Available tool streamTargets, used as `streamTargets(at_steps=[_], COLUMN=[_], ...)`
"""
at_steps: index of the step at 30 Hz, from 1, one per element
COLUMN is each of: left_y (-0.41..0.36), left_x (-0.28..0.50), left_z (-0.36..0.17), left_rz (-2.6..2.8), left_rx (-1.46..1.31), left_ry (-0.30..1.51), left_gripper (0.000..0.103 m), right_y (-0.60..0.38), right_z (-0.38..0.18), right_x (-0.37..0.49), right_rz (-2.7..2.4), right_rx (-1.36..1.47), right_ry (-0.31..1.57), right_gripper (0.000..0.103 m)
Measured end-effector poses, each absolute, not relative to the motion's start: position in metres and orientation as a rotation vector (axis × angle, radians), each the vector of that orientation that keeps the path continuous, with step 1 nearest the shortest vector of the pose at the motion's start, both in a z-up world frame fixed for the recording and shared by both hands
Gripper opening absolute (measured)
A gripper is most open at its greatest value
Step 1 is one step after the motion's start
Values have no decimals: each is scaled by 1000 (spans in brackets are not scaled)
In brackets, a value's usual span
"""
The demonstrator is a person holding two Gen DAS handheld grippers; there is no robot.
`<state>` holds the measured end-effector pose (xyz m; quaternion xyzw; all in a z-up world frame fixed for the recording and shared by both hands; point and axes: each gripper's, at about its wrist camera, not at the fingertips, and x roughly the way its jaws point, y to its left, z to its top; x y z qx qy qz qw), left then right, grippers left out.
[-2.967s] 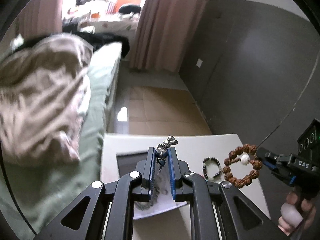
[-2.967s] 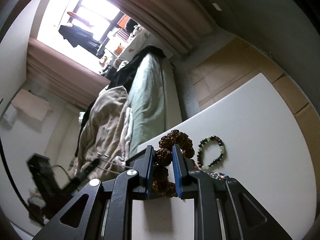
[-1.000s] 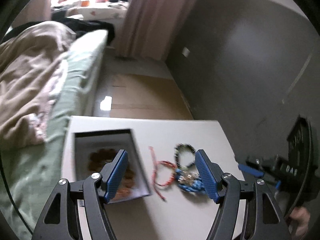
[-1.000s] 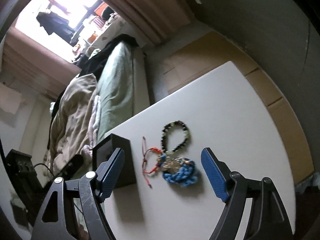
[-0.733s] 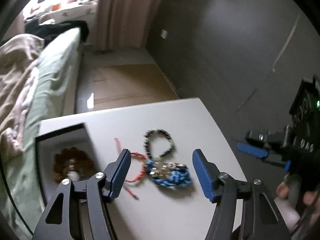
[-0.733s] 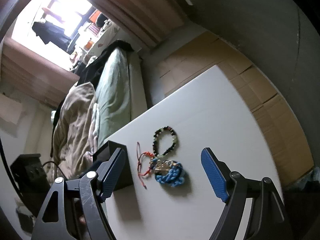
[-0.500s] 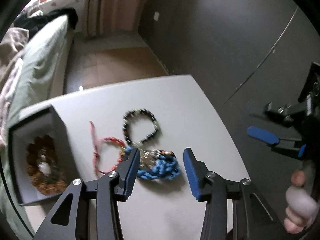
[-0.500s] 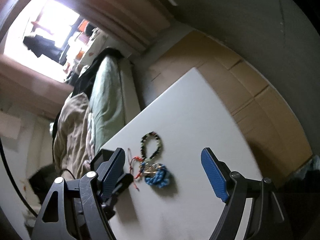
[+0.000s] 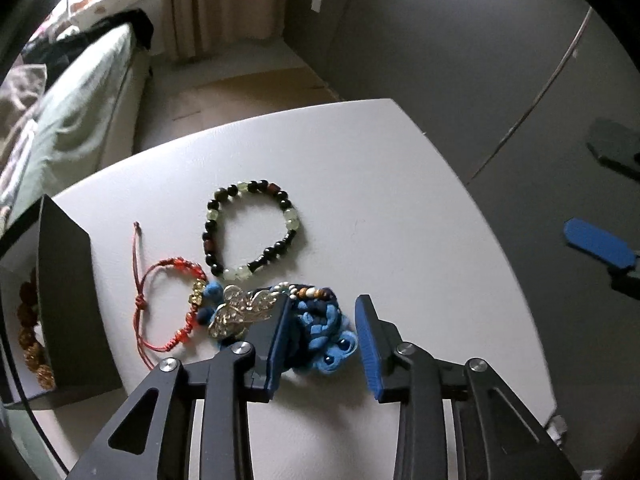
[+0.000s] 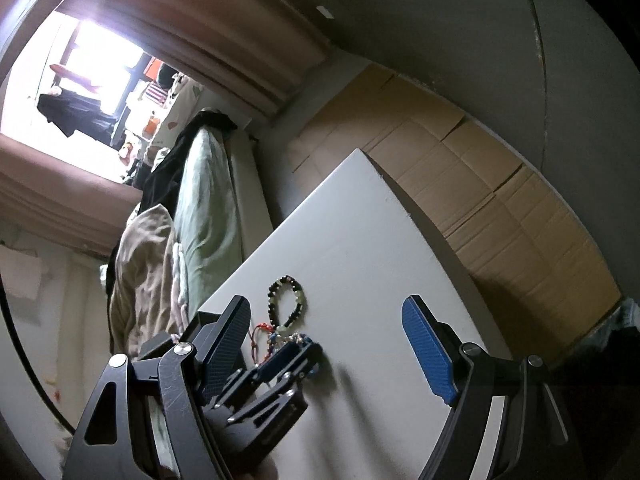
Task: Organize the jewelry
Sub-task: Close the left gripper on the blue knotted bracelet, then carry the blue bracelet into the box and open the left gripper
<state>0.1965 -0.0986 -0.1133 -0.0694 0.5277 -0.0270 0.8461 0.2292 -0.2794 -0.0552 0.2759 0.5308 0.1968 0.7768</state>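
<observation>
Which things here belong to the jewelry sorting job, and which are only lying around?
Belonging to the job:
- blue braided bracelet, between the left gripper pads, which have just been closing
- red cord bracelet
- dark beaded bracelet
- black box holding a brown bead bracelet
- right gripper, open

Just lying about:
- bed
- curtain

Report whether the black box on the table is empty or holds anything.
Not empty. The open black box holds a brown bead bracelet on its pale lining; the box wall hides the rest of the inside.

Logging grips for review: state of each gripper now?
Left gripper: jaws have just been closing around the blue bracelet, not yet clamped.
Right gripper: open, empty.
</observation>
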Motion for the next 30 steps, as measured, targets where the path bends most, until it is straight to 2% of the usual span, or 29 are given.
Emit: streamTargets(at_steps=[2, 4, 19, 30], left_y=[-94, -88, -26, 25], left_x=[197, 196, 162, 139], left_z=[-114, -111, -39, -13], left_rz=[-60, -86, -160, -100], left_rx=[-172, -205, -403, -413], left_ry=[1107, 1101, 891, 792], left_gripper=[28, 12, 11, 11], right_y=[-278, -277, -259, -209], right_z=[-56, -56, -59, -78], right_x=[230, 229, 225, 224], right_rz=[427, 427, 436, 499], right_rx=[595, 592, 536, 416], right_ry=[1153, 1154, 1171, 1242], right_gripper=[80, 80, 80, 80])
